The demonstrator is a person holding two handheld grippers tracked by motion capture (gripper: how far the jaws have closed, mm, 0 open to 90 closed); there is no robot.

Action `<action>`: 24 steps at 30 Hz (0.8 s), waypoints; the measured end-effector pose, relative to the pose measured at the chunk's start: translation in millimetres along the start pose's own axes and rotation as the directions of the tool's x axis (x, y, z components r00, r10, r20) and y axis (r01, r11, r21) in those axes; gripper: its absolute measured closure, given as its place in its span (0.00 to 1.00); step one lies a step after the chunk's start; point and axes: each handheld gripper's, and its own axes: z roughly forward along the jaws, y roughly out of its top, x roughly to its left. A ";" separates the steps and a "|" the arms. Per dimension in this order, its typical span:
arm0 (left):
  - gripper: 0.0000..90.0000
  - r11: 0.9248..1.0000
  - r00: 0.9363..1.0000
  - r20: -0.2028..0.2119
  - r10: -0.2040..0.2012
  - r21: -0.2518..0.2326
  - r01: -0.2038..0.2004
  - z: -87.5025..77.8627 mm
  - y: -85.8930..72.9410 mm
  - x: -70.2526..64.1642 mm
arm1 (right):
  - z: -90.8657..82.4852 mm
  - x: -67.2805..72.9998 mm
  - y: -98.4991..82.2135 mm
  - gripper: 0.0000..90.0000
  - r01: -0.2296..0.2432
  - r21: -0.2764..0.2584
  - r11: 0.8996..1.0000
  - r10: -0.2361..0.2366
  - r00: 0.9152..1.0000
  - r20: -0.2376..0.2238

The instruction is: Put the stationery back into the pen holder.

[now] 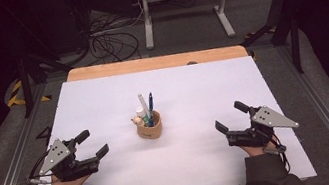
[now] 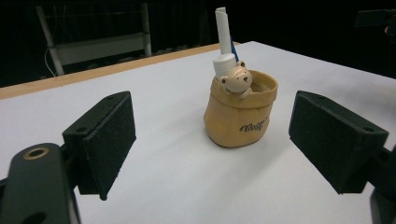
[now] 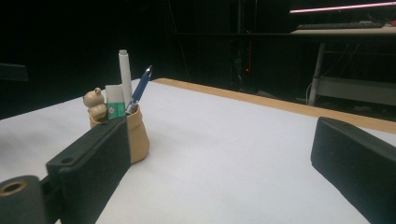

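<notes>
Left tool (image 1: 94, 143) on white surface (image 1: 205, 166), well left of tan pouch (image 1: 150, 127), jaws apart, empty. Pouch mid-surface, upright, holds white pen (image 1: 143, 103), blue pen (image 1: 150, 103), bear figure (image 1: 137, 121). Right tool (image 1: 230, 117) well right of pouch, jaws apart, empty.

Bare white counter (image 1: 203, 157) lies open between my two grippers and on every side of the tan pouch (image 1: 149, 127), the lone obstacle, with pens (image 1: 147, 106) sticking up.

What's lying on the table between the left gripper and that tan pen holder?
Nothing: in the high view, bare white table separates the left gripper from the pen holder.
</notes>
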 end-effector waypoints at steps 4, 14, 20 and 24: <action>0.17 1.000 1.000 0.001 -0.004 0.000 0.004 -0.4 -1.2 0.1 | -0.9 -0.7 0.0 0.06 0.003 -0.001 1.000 -0.003 1.000 0.003; 0.17 1.000 1.000 0.002 -0.001 0.007 0.001 -1.8 -2.1 0.8 | -2.2 -1.7 -1.7 0.07 0.005 0.005 1.000 -0.005 1.000 0.005; 0.17 1.000 1.000 0.007 -0.002 0.007 0.002 -1.5 -2.3 0.7 | -1.9 -1.8 -2.3 0.07 0.005 0.010 1.000 -0.005 1.000 0.003; 0.17 1.000 1.000 0.007 -0.002 0.008 0.002 -1.5 -2.3 0.8 | -2.1 -2.0 -2.3 0.07 0.005 0.009 1.000 -0.005 1.000 0.005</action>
